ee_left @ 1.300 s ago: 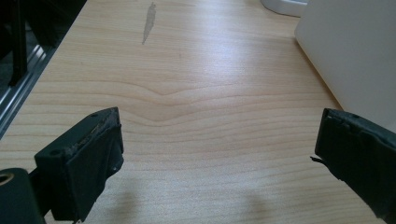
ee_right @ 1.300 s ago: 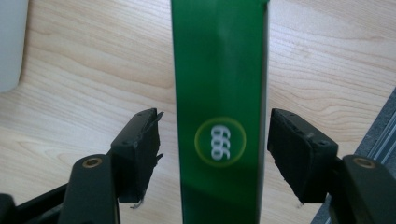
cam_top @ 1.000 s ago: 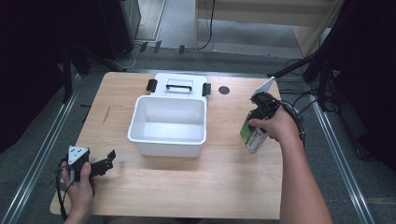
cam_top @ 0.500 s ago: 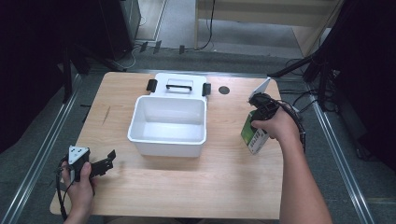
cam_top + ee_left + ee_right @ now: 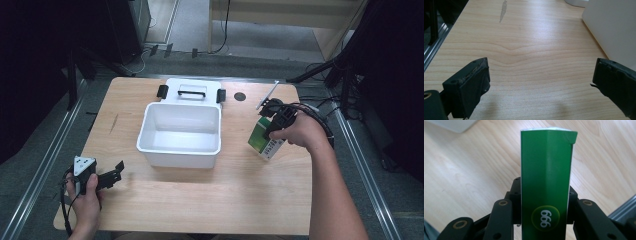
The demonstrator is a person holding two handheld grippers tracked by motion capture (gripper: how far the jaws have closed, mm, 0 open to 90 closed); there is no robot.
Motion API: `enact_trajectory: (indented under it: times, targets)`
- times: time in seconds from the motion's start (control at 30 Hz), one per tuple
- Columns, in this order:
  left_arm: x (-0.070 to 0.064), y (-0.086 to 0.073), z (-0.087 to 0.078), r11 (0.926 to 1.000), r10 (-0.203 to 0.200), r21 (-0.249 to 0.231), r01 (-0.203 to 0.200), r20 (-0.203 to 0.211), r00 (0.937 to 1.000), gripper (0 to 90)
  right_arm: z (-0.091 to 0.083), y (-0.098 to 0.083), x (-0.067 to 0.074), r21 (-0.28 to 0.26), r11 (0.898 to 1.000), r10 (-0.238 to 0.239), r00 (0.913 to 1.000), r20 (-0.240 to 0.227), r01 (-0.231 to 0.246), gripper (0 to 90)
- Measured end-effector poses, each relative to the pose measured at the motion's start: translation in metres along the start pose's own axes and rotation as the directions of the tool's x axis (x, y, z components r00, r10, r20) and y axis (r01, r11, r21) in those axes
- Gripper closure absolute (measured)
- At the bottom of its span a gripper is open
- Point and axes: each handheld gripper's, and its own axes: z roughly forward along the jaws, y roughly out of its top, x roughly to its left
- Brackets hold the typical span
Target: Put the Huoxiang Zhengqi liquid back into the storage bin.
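Note:
A green and white carton (image 5: pixel 266 139) is held tilted over the right part of the wooden table (image 5: pixel 210 200), with my right gripper (image 5: pixel 278 121) shut on it from above. In the right gripper view the carton's green face (image 5: pixel 546 177) fills the gap between the jaws of the right gripper (image 5: pixel 544 202), printed with "999". To the carton's left, an open white bin (image 5: pixel 180 134) stands mid-table. My left gripper (image 5: pixel 111 176) rests near the front left corner, open with nothing between its fingers. In the left gripper view the left gripper (image 5: pixel 541 85) points over bare wood, with the bin's wall (image 5: pixel 614 27) at the right.
A white lid (image 5: pixel 190 91) with black latches and a handle lies just behind the bin. A small dark round hole (image 5: pixel 240 96) marks the table's back right. Metal rails run along both table sides, and cables trail off the right edge.
The right gripper and its carton have drifted slightly left, towards the bin. The left gripper has stayed in place.

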Motion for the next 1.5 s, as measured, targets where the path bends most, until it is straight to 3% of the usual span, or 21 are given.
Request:
enact_trajectory:
  times: [0.17, 0.2, 0.23, 0.33, 0.37, 0.4, 0.47, 0.53, 0.67, 0.73, 0.8, 0.83, 0.97, 1.2, 1.23, 1.3, 1.4, 1.43, 1.5]
  targets:
    - [0.0, 0.0, 0.0, 1.0, 0.0, -0.001, 0.0, 0.0, 1.0, 2.0, -0.012, 0.005, 0.011, -0.029, 0.991, -0.129, 0.9915, -0.014, 0.129, 64.0]
    - [0.0, 0.0, 0.0, 1.0, 0.0, -0.001, 0.0, 0.0, 1.0, 2.0, -0.012, 0.005, 0.011, -0.029, 0.991, -0.129, 0.9915, -0.014, 0.129, 64.0]
    - [0.0, 0.0, 0.0, 1.0, 0.0, 0.001, 0.0, 0.001, 1.0, 2.0, -0.016, 0.007, 0.014, -0.047, 0.981, -0.187, 0.9823, -0.013, 0.186, 64.0]
    - [0.0, 0.0, 0.0, 1.0, -0.001, 0.003, 0.001, 0.001, 1.0, 2.0, -0.023, 0.009, 0.017, -0.075, 0.963, -0.26, 0.9657, 0.001, 0.259, 64.1]
    - [0.0, 0.0, 0.0, 1.0, -0.001, 0.003, 0.001, 0.001, 1.0, 2.0, -0.023, 0.009, 0.017, -0.075, 0.963, -0.26, 0.9657, 0.001, 0.259, 64.1]
    - [0.0, 0.0, 0.0, 1.0, -0.001, 0.004, 0.001, 0.001, 1.0, 2.0, -0.026, 0.01, 0.018, -0.083, 0.956, -0.283, 0.959, 0.007, 0.283, 64.1]
    - [0.0, 0.0, 0.0, 1.0, -0.001, 0.004, 0.001, 0.001, 1.0, 2.0, -0.035, 0.013, 0.021, -0.113, 0.929, -0.354, 0.9351, 0.004, 0.352, 64.0]
    - [0.0, 0.0, 0.0, 1.0, -0.002, 0.003, 0.002, 0.001, 1.0, 2.0, -0.041, 0.015, 0.023, -0.134, 0.926, -0.359, 0.9332, -0.014, 0.354, 64.1]
    - [0.0, 0.0, 0.0, 1.0, -0.003, 0.003, 0.003, 0.001, 1.0, 2.0, -0.048, 0.018, 0.027, -0.156, 0.911, -0.388, 0.9215, -0.008, 0.383, 64.2]
    - [0.0, 0.0, 0.0, 1.0, -0.002, 0.004, 0.002, 0.001, 1.0, 2.0, -0.058, 0.023, 0.031, -0.147, 0.898, -0.419, 0.9078, 0.003, 0.415, 64.2]
    - [0.0, 0.0, 0.0, 1.0, -0.002, 0.004, 0.002, 0.001, 1.0, 2.0, -0.061, 0.025, 0.033, -0.139, 0.895, -0.427, 0.9045, 0.006, 0.423, 64.2]
    - [0.0, 0.0, 0.0, 1.0, -0.002, 0.004, 0.002, 0.001, 1.0, 2.0, -0.063, 0.027, 0.034, -0.139, 0.886, -0.446, 0.8951, 0.013, 0.443, 64.2]
    - [0.001, 0.0, 0.0, 1.0, -0.003, 0.007, 0.003, 0.003, 1.0, 2.0, -0.076, 0.038, 0.04, -0.133, 0.87, -0.476, 0.8793, 0.025, 0.474, 64.2]
    - [0.001, 0.0, 0.0, 1.0, -0.004, 0.006, 0.004, 0.005, 1.0, 2.0, -0.087, 0.056, 0.05, -0.129, 0.865, -0.486, 0.8733, 0.025, 0.485, 64.0]
    - [0.001, 0.0, 0.0, 1.0, -0.003, 0.006, 0.003, 0.005, 1.0, 2.0, -0.089, 0.058, 0.052, -0.122, 0.87, -0.479, 0.8773, 0.026, 0.479, 64.1]
    - [0.001, 0.0, 0.0, 1.0, -0.003, 0.006, 0.003, 0.004, 1.0, 2.0, -0.092, 0.064, 0.054, -0.122, 0.863, -0.489, 0.8714, 0.035, 0.49, 64.1]
    - [0.001, 0.0, 0.0, 1.0, -0.003, 0.007, 0.003, 0.004, 1.0, 2.0, -0.097, 0.072, 0.058, -0.118, 0.863, -0.49, 0.8707, 0.041, 0.491, 64.1]
    - [0.001, 0.0, 0.0, 1.0, -0.003, 0.007, 0.003, 0.004, 1.0, 2.0, -0.098, 0.075, 0.06, -0.119, 0.856, -0.501, 0.8644, 0.041, 0.502, 64.0]
    - [0.001, 0.0, 0.0, 1.0, -0.003, 0.007, 0.003, 0.004, 1.0, 2.0, -0.099, 0.077, 0.061, -0.116, 0.854, -0.505, 0.8619, 0.042, 0.507, 64.0]
